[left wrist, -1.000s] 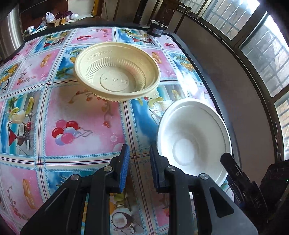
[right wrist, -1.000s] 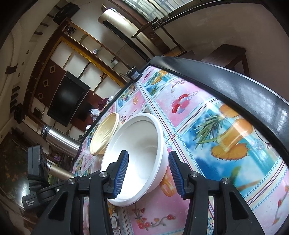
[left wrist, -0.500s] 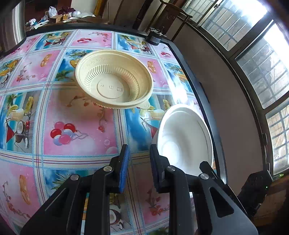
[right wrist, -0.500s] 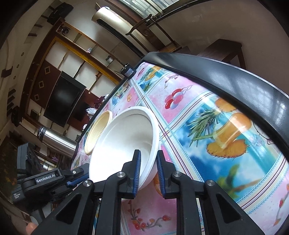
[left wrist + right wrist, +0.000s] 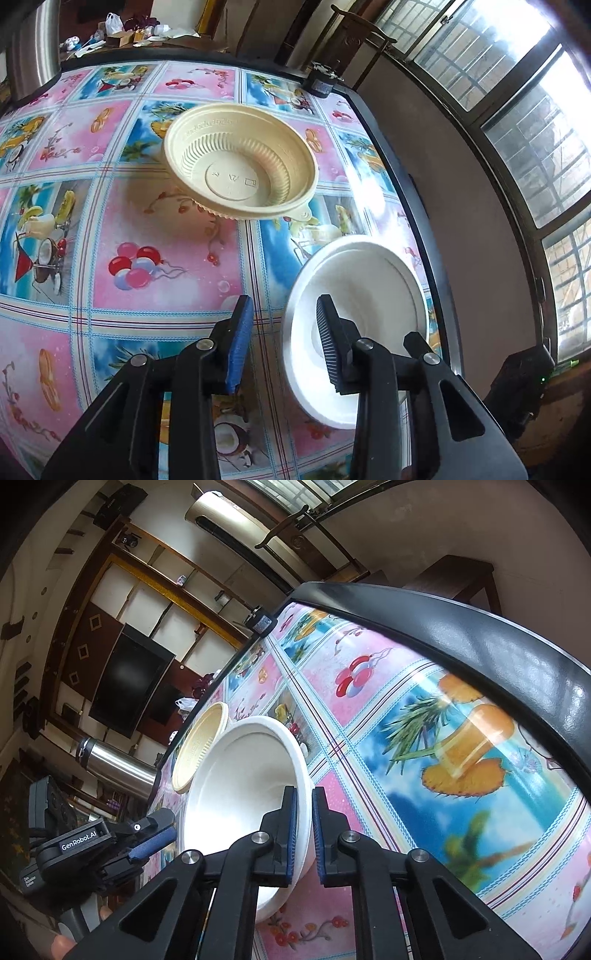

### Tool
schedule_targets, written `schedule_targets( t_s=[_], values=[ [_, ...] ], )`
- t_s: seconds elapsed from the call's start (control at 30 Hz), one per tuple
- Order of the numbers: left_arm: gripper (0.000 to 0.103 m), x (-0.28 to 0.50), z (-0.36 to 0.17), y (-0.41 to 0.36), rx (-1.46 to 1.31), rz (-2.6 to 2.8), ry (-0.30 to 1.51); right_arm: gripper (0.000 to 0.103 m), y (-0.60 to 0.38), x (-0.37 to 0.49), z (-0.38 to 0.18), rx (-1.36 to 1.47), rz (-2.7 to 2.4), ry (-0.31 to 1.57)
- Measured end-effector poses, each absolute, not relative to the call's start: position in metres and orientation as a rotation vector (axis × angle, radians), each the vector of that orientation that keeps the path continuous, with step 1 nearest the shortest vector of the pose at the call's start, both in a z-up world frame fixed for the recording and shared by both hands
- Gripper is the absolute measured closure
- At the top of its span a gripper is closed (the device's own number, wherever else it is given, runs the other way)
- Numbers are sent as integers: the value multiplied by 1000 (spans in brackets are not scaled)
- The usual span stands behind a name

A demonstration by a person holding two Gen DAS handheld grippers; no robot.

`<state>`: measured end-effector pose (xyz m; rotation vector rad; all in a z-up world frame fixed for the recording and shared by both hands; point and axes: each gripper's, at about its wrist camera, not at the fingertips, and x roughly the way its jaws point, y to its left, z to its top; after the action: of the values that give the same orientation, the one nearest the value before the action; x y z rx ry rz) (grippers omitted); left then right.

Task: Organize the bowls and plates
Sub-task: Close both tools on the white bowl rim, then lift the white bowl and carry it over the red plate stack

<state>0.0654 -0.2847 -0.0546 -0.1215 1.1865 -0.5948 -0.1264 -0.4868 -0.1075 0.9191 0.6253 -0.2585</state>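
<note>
1. We pinch the white bowl (image 5: 240,794) by its near rim in the right gripper (image 5: 303,834), tilted off the table at its right edge, likely for stacking.
2. Our left gripper (image 5: 282,339) hovers spread and empty beside it.
3. The beige bowl (image 5: 240,177) sits farther left on the fruit-print tablecloth (image 5: 155,236).
4. Windows (image 5: 535,122) line the right.

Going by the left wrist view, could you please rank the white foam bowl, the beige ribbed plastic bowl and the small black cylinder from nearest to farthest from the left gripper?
From the left gripper:
1. White foam bowl, just right of its fingers.
2. Beige ribbed plastic bowl, mid-table ahead.
3. Small black cylinder, far right table edge.
</note>
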Motion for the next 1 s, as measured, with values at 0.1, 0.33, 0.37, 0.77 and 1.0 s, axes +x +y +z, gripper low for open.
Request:
schedule_targets(
  t_s=[0.1, 0.33, 0.37, 0.77, 1.0],
  values=[
    [70, 62, -64, -291, -105, -602, 1200, 94, -487, -124, -109, 919, -254, 632],
    [79, 60, -72, -284, -77, -567, 1182, 94, -487, -121, -113, 938, -237, 644],
    [80, 60, -73, -282, -79, -567, 1183, 94, -487, -121, -114, 940, -236, 645],
    [97, 40, -77, -256, -88, -584, 1197, 93, -480, -121, -113, 941, -197, 628],
    [96, 19, -78, -203, -116, -538, 1190, 93, -456, -117, -119, 973, -129, 642]
  ],
)
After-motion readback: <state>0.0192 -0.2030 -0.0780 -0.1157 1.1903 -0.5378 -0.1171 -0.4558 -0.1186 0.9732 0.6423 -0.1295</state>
